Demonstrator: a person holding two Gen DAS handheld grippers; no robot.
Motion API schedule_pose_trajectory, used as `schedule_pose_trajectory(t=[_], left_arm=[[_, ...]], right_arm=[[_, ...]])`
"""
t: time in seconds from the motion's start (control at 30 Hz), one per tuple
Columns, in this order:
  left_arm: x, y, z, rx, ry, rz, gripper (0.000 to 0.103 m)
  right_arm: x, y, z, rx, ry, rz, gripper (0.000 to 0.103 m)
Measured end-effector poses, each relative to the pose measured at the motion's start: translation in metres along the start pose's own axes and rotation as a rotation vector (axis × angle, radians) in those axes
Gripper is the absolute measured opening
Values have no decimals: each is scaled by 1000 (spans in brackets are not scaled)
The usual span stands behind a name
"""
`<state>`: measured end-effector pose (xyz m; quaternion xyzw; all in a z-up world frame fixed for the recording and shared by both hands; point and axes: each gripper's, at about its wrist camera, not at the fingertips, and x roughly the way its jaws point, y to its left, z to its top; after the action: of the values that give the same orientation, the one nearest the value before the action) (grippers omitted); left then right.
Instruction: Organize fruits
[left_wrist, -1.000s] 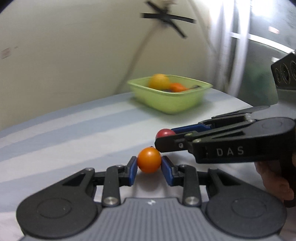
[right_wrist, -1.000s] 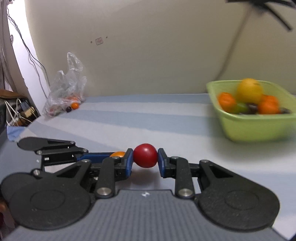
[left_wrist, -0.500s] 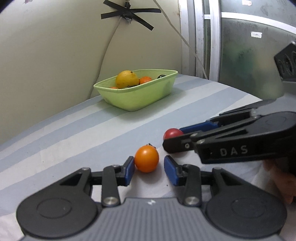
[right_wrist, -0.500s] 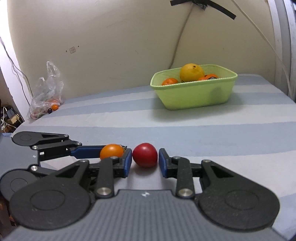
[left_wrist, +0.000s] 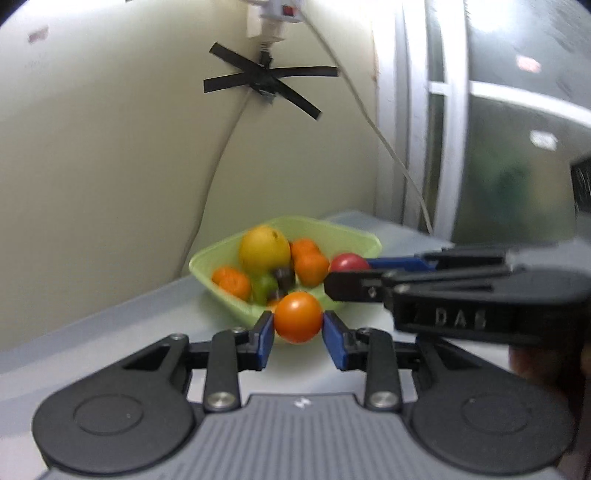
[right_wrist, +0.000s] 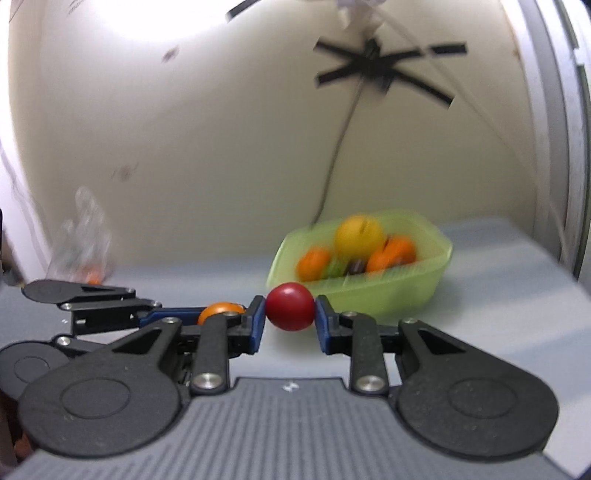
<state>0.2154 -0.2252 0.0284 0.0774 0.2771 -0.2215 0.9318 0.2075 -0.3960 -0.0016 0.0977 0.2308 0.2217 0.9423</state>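
Note:
My left gripper (left_wrist: 297, 332) is shut on a small orange fruit (left_wrist: 297, 316) and holds it above the table, just in front of the green bowl (left_wrist: 225, 295). My right gripper (right_wrist: 290, 320) is shut on a small red fruit (right_wrist: 290, 305), also lifted, beside the left one. The red fruit also shows in the left wrist view (left_wrist: 347, 263), and the orange fruit in the right wrist view (right_wrist: 218, 310). The green bowl (right_wrist: 406, 291) holds a big yellow fruit (left_wrist: 263, 249), oranges and small dark and green fruits.
A clear plastic bag (right_wrist: 83, 240) with small fruits lies at the far left by the wall. A cable (left_wrist: 388, 144) taped to the wall hangs down behind the bowl. A window frame (left_wrist: 443, 129) stands to the right.
Both grippers have closed on their fruits, lifted them off the table and moved toward the green bowl, which is now much nearer.

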Motion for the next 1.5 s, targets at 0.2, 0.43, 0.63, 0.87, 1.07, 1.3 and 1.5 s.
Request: schedule_pose_trajectory(t=[0.2, 0.43, 0.63, 0.87, 1.07, 1.3, 1.5], left_arm=[[48, 19, 13, -27, 10, 16, 32], [54, 21, 8, -47, -2, 55, 45], [7, 41, 9, -210, -37, 46, 49], [-51, 26, -21, -204, 26, 201, 65], [-78, -1, -67, -245, 96, 185, 86], [-117, -28, -101, -233, 61, 224, 103], [-139, -32, -119, -291, 71, 245, 103]], right_arm=[[37, -33, 12, 58, -28, -21, 34], [28, -50, 11, 119, -81, -55, 53], [7, -64, 7, 239, -121, -115, 53], [-22, -42, -9, 302, -63, -96, 56], [-65, 2, -62, 287, 6, -86, 62], [-111, 38, -99, 253, 35, -116, 66], [-132, 47, -103, 270, -7, -145, 74]])
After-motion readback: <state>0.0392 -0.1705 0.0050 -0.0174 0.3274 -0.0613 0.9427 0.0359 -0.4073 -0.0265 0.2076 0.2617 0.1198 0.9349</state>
